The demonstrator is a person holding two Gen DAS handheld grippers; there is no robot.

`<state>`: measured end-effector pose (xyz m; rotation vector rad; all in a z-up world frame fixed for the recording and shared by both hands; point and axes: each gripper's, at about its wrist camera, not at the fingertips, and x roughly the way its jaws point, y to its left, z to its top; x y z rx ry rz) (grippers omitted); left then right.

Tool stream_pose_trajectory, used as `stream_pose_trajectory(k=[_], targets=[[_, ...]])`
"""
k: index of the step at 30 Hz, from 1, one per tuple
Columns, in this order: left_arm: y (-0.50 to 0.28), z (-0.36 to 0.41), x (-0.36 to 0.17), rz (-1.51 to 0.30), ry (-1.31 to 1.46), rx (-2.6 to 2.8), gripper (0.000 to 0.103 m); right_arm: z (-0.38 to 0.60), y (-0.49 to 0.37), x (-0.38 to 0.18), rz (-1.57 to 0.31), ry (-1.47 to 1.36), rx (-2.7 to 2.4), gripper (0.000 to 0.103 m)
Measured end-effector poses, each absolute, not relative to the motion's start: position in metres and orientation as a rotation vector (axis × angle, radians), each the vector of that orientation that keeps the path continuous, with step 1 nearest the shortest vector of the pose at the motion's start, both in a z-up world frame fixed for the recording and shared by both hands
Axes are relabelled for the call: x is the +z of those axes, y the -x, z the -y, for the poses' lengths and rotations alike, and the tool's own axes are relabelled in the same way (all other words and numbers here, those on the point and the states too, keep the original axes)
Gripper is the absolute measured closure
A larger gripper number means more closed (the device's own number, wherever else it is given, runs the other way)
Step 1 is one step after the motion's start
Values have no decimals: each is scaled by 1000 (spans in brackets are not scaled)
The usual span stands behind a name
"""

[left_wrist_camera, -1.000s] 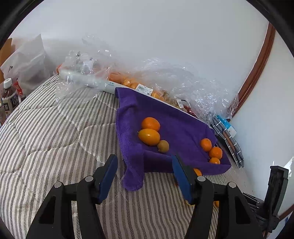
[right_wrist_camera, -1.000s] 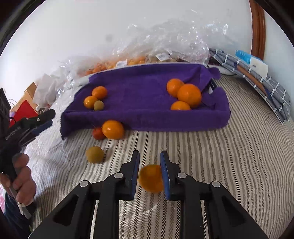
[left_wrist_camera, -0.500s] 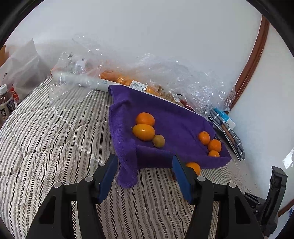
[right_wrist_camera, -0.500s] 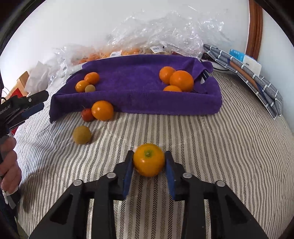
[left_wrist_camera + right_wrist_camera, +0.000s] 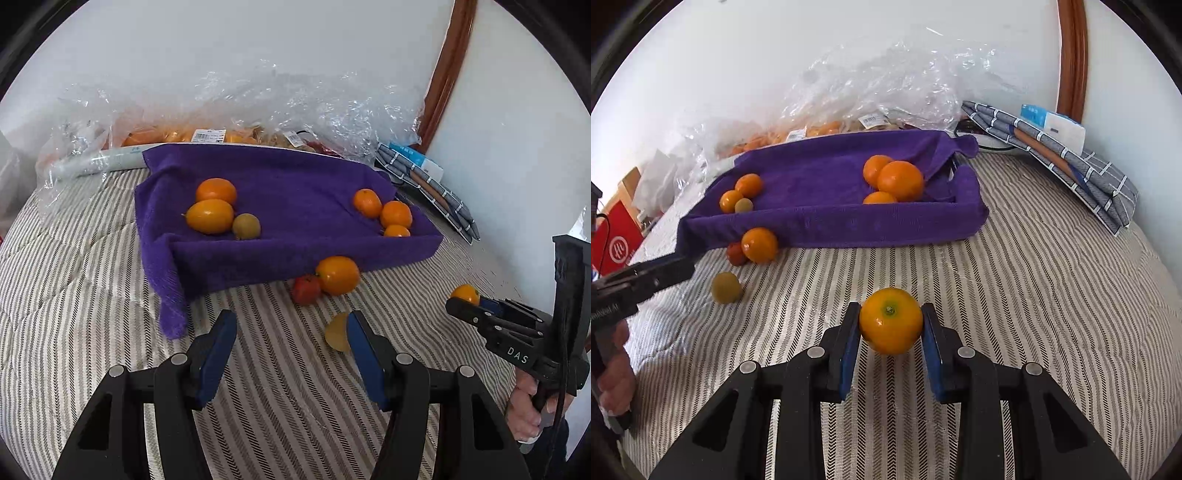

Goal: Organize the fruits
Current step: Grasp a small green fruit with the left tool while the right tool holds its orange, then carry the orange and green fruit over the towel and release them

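Your right tongs (image 5: 891,334) pinch an orange (image 5: 891,325) above the striped bed (image 5: 1034,295), short of the purple-towelled tray (image 5: 849,225). Your left tongs (image 5: 290,347) stand spread; one blue pad hides half of a yellowish fruit (image 5: 338,332). Bagged fruit behind is blurred by plastic wrap (image 5: 295,107).

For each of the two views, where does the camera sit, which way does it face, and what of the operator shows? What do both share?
Left wrist: on the left gripper, facing the purple-towel tray; the right gripper and hand show at right.
Right wrist: on the right gripper, shut on an orange fruit, facing the tray's long side; the left gripper shows at left.
Shared: tray, loose yellow-green fruit, striped bedding.
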<state>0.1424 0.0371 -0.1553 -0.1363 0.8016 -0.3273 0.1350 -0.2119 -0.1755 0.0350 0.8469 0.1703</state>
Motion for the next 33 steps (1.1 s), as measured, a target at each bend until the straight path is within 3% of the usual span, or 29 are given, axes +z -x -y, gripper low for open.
stream_pose_trajectory(k=[12, 15, 17, 18, 33], targets=[[-150, -1, -167, -913, 172, -347, 45, 228, -138, -173, -825, -15, 195, 71], [-151, 7, -168, -906, 142, -338, 56, 235, -138, -173, -822, -60, 203, 71], [-151, 11, -169, -905, 106, -324, 74, 238, -138, -173, -816, -82, 208, 71], [-150, 13, -170, -905, 84, -313, 77, 240, -138, -173, -815, -92, 211, 71], [-142, 3, -161, -851, 121, -330, 77, 241, -139, -174, -813, -98, 209, 71]])
